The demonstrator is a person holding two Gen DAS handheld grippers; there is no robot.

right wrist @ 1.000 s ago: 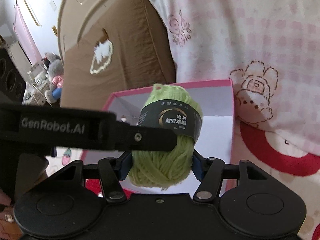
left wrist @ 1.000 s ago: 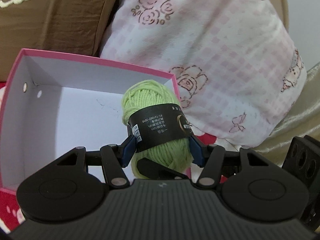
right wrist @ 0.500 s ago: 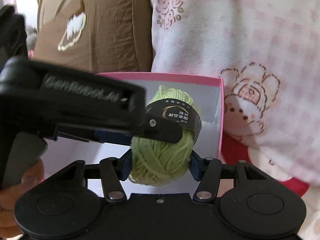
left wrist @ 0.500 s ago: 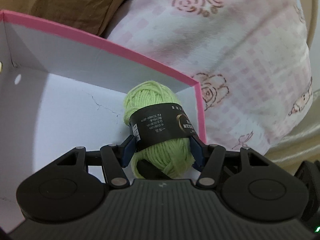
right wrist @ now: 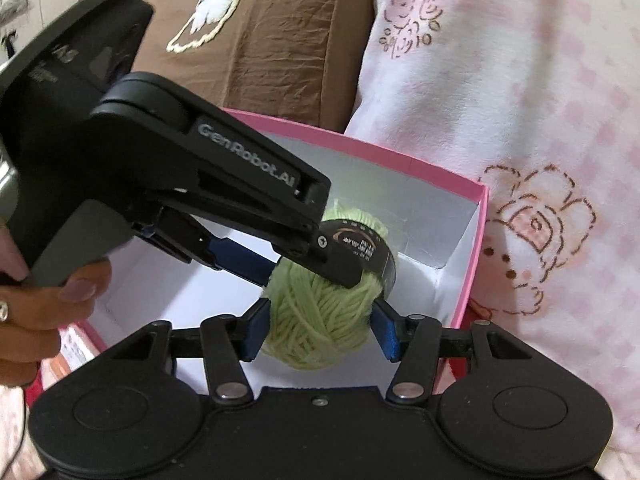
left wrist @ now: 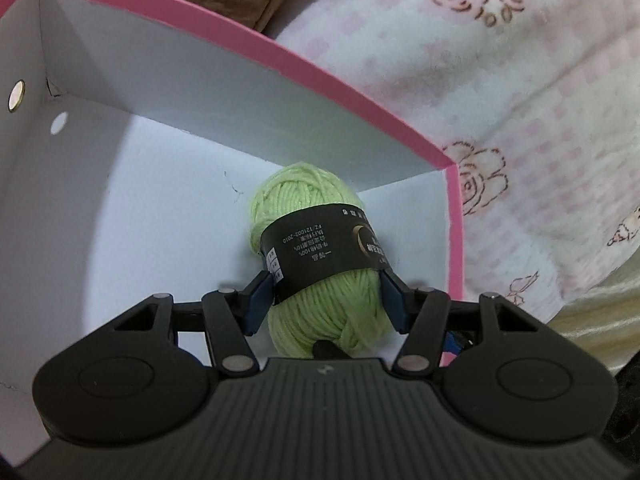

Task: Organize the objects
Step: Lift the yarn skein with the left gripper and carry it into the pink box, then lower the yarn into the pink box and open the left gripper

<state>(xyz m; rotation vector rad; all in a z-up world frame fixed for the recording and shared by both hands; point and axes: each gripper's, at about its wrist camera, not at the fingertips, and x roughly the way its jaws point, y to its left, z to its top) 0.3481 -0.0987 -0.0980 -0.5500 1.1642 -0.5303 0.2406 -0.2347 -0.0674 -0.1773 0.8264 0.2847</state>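
Green yarn ball [left wrist: 320, 264] sits clamped by both the left gripper [left wrist: 326, 300] and right gripper [right wrist: 320, 312], low inside the pink box [left wrist: 256, 46] ahead, so releasing it there seems next.

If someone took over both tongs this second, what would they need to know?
Left tongs: shut on the green yarn ball, reaching in from the left.
Right tongs: also shut on the same yarn ball.
Yarn ball: held inside the pink box, near its right corner; whether it touches the floor is unclear.
Done: ball carried into the box.
Left: probably set it down, open both tongs, withdraw.
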